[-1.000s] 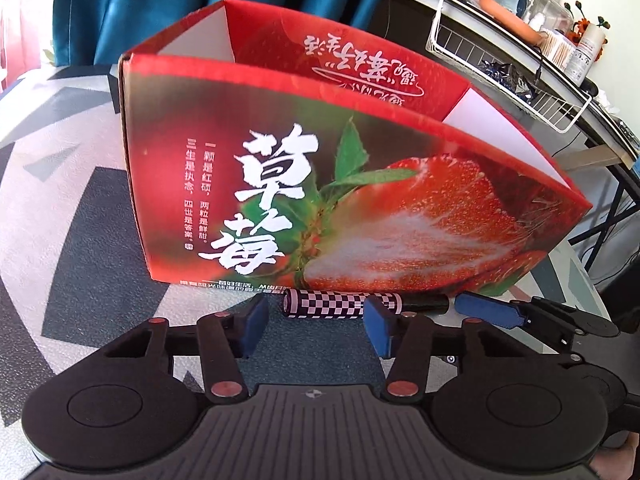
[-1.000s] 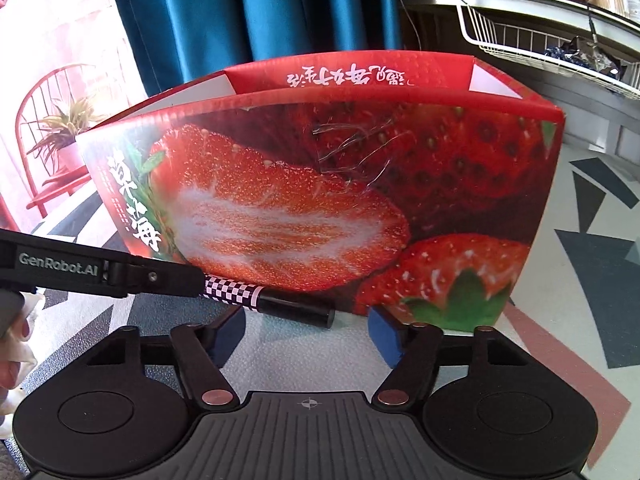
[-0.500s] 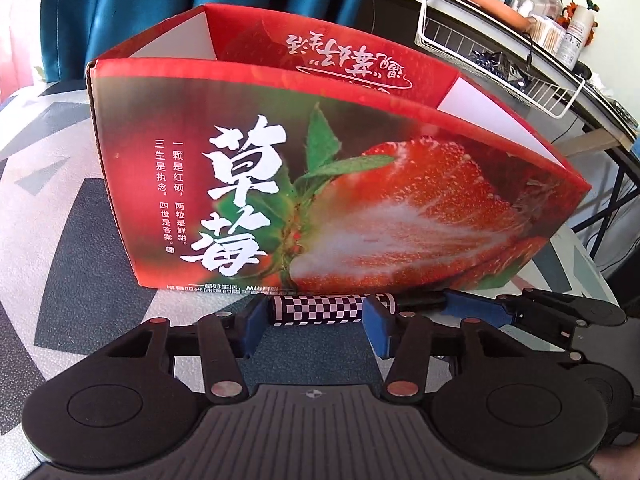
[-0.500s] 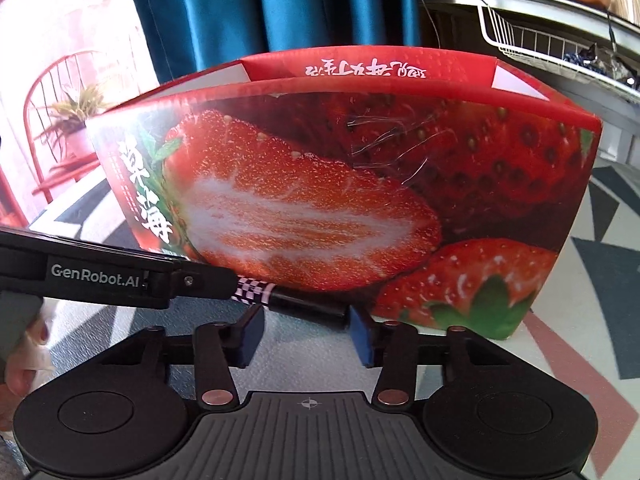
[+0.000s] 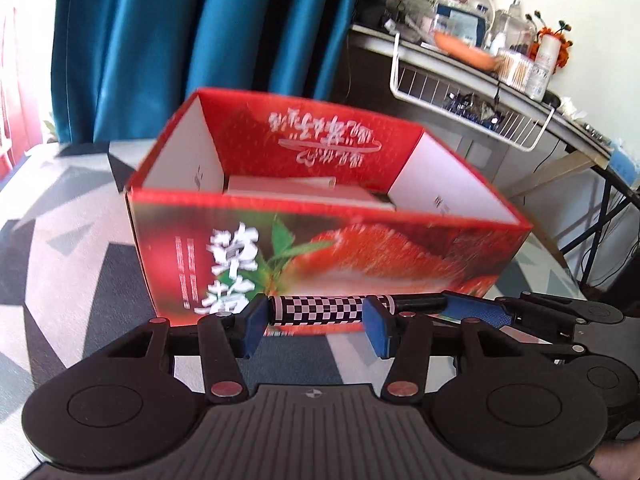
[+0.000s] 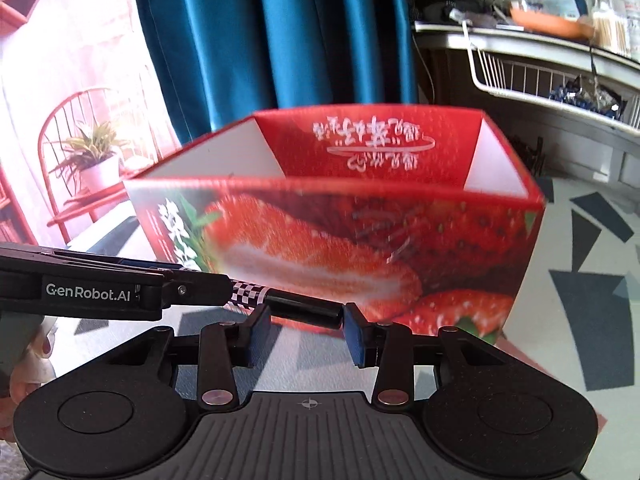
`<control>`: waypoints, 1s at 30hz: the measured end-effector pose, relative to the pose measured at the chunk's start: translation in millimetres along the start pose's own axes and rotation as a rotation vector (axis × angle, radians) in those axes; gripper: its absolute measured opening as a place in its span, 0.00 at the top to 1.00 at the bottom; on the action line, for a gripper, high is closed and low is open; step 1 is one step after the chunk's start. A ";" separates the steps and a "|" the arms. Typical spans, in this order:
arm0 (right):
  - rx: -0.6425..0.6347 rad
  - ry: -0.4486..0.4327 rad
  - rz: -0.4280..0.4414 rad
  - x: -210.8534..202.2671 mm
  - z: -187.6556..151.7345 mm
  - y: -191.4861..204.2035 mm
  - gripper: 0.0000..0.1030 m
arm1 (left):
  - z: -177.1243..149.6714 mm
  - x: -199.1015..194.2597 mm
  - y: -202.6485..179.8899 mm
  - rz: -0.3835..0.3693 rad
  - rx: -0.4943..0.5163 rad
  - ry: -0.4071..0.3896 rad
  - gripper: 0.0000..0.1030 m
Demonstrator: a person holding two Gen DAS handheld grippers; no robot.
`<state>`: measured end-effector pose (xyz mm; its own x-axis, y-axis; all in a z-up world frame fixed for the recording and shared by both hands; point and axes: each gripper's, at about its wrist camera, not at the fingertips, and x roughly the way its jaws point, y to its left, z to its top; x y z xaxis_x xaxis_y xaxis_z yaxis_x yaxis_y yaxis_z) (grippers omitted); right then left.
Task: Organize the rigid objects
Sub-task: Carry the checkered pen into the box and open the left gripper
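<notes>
- Claws first: left claw (image 5: pixel 316 322) grips the checkered pen (image 5: pixel 324 309) lengthwise; right claw (image 6: pixel 306 328) pinches its black end, held off the desk (image 5: pixel 68 240).
- Beyond, the open strawberry box (image 5: pixel 320 236) already holds a white box (image 5: pixel 300 190); the pen is not yet inside.
</notes>
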<state>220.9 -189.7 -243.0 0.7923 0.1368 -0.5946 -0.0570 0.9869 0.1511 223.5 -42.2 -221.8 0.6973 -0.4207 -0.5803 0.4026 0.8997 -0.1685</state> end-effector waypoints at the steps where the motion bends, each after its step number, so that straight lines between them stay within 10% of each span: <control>1: -0.004 -0.015 0.000 -4.7 3.7 1.3 0.64 | 3.8 -4.4 -1.8 -0.001 0.004 -0.017 0.48; 13: -0.066 -0.155 -0.021 -30.7 54.2 5.6 0.63 | 50.3 -21.2 -18.6 -0.008 0.042 -0.139 0.47; 30: -0.039 -0.047 -0.055 31.3 80.6 -18.1 0.59 | 69.1 46.4 5.5 -0.046 -0.052 -0.020 0.45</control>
<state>295.7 -210.2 -200.7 0.8223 0.0788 -0.5636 -0.0355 0.9955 0.0873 299.0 -64.8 -194.6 0.6908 -0.4632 -0.5552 0.4033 0.8841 -0.2359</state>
